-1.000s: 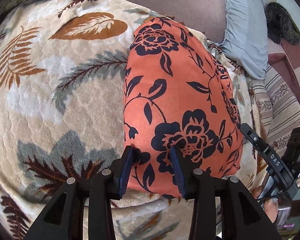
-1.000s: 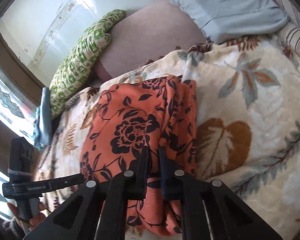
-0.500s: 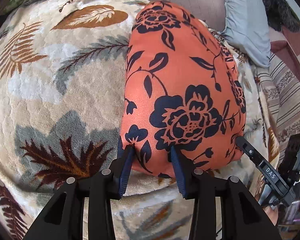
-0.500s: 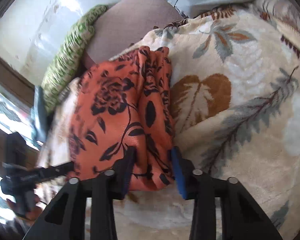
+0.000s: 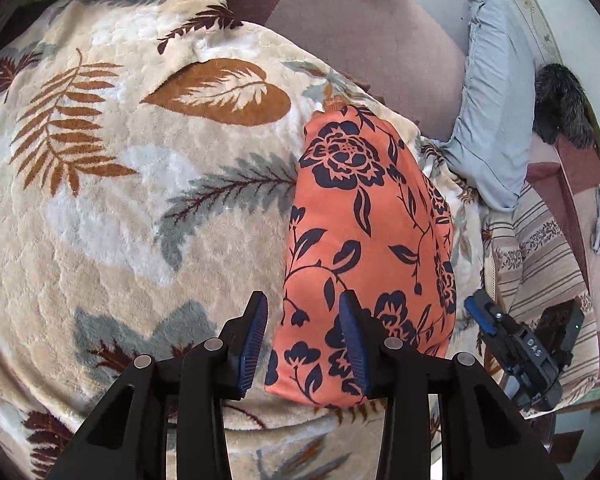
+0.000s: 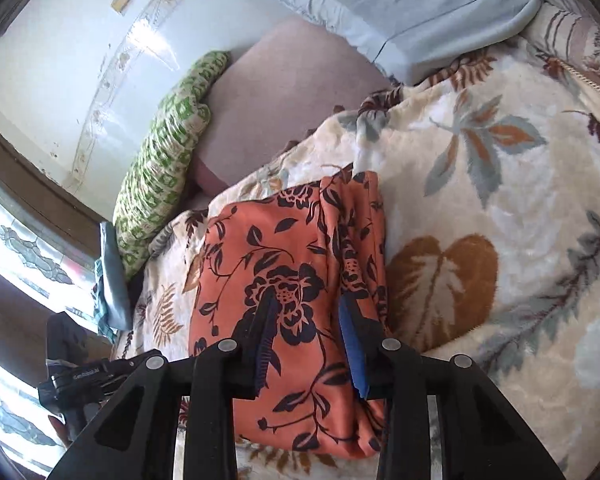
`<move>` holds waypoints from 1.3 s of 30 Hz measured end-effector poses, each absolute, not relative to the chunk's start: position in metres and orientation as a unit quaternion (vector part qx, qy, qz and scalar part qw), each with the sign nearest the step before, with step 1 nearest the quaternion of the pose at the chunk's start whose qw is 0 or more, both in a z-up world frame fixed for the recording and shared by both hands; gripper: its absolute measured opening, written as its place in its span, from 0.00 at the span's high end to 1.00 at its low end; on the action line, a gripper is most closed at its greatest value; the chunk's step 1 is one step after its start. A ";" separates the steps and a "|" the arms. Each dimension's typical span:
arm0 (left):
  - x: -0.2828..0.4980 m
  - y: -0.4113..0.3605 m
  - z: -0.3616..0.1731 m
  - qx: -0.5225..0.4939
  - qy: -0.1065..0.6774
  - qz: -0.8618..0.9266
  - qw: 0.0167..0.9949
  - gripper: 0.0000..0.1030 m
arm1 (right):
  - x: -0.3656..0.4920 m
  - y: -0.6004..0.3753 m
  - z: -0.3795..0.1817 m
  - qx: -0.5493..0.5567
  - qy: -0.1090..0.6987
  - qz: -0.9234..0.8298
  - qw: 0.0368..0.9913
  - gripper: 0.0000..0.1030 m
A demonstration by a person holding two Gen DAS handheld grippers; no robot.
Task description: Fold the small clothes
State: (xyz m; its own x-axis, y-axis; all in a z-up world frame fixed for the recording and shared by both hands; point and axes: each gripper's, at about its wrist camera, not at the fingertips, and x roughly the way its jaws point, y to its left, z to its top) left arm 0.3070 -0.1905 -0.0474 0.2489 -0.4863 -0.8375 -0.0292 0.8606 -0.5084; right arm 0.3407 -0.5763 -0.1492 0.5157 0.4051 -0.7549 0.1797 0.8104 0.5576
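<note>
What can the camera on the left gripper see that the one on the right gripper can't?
Only the left wrist view shows the dark furry thing and the striped cloth beside the bed. Only the right wrist view shows the window, the white wall, and the bunched folds along the orange floral garment's side. Both show that garment, the leaf-patterned blanket, the green pillow, the blue pillow, and each other's gripper.

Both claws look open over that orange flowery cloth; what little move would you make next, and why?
Probably close the left gripper on the near edge of the orange floral garment, since it lies as a long folded strip on the leaf-print blanket. The right gripper also hangs open.
</note>
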 end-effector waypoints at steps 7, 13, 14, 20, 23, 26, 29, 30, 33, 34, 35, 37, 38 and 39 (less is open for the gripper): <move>0.335 -0.224 -0.077 -0.168 0.615 -0.145 0.757 0.65 | 0.360 -0.538 -0.180 0.190 0.545 0.084 0.812 0.85; 0.356 -0.215 -0.073 -0.200 0.601 -0.171 0.755 0.56 | 0.358 -0.594 -0.160 0.282 0.490 0.080 0.821 0.50; 0.361 -0.216 -0.075 -0.205 0.604 -0.178 0.750 0.56 | 0.361 -0.600 -0.167 0.301 0.496 0.090 0.809 0.38; 0.381 -0.220 -0.105 -0.259 0.622 -0.223 0.705 0.43 | 0.371 -0.615 -0.212 0.397 0.508 0.121 0.755 0.36; 0.389 -0.224 -0.118 -0.258 0.630 -0.225 0.697 0.35 | 0.378 -0.606 -0.233 0.445 0.514 0.179 0.711 0.32; 0.397 -0.228 -0.128 -0.280 0.629 -0.234 0.686 0.23 | 0.382 -0.591 -0.229 0.410 0.504 0.215 0.729 0.18; 0.402 -0.237 -0.143 -0.281 0.638 -0.231 0.679 0.22 | 0.385 -0.588 -0.230 0.405 0.500 0.213 0.735 0.15; 0.403 -0.240 -0.150 -0.284 0.645 -0.229 0.672 0.21 | 0.387 -0.587 -0.230 0.404 0.499 0.210 0.737 0.16; 0.403 -0.244 -0.158 -0.294 0.645 -0.217 0.671 0.22 | 0.387 -0.584 -0.225 0.379 0.505 0.195 0.751 0.23; 0.401 -0.246 -0.156 -0.289 0.642 -0.212 0.677 0.28 | 0.386 -0.582 -0.222 0.363 0.509 0.180 0.759 0.29; 0.400 -0.247 -0.152 -0.280 0.639 -0.208 0.686 0.32 | 0.385 -0.581 -0.220 0.347 0.514 0.167 0.766 0.42; 0.394 -0.249 -0.140 -0.253 0.630 -0.200 0.707 0.46 | 0.380 -0.578 -0.208 0.323 0.514 0.161 0.778 0.56; 0.390 -0.251 -0.132 -0.240 0.621 -0.199 0.719 0.48 | 0.378 -0.574 -0.199 0.304 0.514 0.157 0.787 0.63; 0.386 -0.252 -0.123 -0.228 0.613 -0.199 0.730 0.51 | 0.376 -0.570 -0.190 0.287 0.515 0.152 0.793 0.67</move>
State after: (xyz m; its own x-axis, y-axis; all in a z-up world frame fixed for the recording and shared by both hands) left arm 0.3860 -0.2520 -0.1230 0.1700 -0.5700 -0.8039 0.0120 0.8169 -0.5767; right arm 0.3760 -0.5702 -0.1902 0.4243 0.5367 -0.7293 0.0549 0.7887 0.6123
